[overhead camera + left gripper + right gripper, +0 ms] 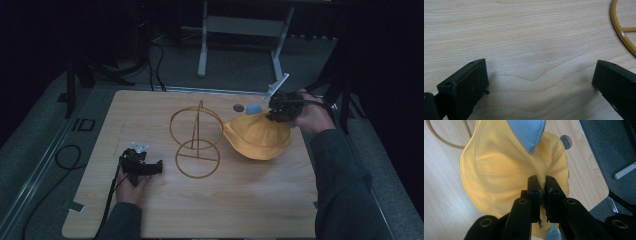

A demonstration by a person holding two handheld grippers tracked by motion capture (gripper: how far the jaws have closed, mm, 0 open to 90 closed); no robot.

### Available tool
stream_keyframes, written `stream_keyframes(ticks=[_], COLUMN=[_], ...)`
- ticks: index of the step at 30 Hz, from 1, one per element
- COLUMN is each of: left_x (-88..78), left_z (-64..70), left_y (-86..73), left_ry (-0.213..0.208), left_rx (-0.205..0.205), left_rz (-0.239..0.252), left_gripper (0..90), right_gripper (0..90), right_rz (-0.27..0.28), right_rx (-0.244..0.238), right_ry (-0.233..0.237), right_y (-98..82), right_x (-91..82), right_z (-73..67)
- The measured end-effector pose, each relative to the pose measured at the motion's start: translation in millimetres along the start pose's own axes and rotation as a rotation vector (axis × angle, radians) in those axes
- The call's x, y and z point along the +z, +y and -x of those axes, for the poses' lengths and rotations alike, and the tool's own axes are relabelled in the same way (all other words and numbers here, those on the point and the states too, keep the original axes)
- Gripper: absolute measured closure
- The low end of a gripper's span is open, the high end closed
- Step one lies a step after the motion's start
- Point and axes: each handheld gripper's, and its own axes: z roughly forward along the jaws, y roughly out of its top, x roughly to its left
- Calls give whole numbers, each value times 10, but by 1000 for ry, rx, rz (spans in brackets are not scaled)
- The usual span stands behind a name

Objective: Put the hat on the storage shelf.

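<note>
Forearms enter low in the high view; yellow hat [257, 137] lies right of centre on the tabletop [210, 210], beside a wire stand [196, 142].

Left gripper [536, 82] view — jaws spread, empty.

Right gripper [543, 186] view — jaws pinching soft, light fabric; probably best held at the brim.

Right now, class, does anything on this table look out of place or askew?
Yes: the yellow hat lies crumpled and tilted on the table beside the wire stand, not on it. The right hand-held gripper pinches a fold of it. The left hand-held gripper is open over bare wood.
</note>
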Motion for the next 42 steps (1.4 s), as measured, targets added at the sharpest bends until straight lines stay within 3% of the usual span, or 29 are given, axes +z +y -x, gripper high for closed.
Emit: stream_keyframes(ticks=[12,22,32,42], left_x=[1,1,0,-1], left_z=[0,0,-1,0], left_y=[-1,-1,0,-1], left_ry=[1,0,0,0], left_rx=[0,-1,2,1], left_rz=[1,2,-1,-1], left_gripper=[4,4,4,4], right_gripper=[841,840,840,841], right_rz=[23,87,135,219], right_rx=[62,100,103,101], right_ry=[-41,-57,-64,-40], right_y=[-15,-39,-30,52], right_x=[-108,-257,-390,-509], right_z=[89,159,179,152])
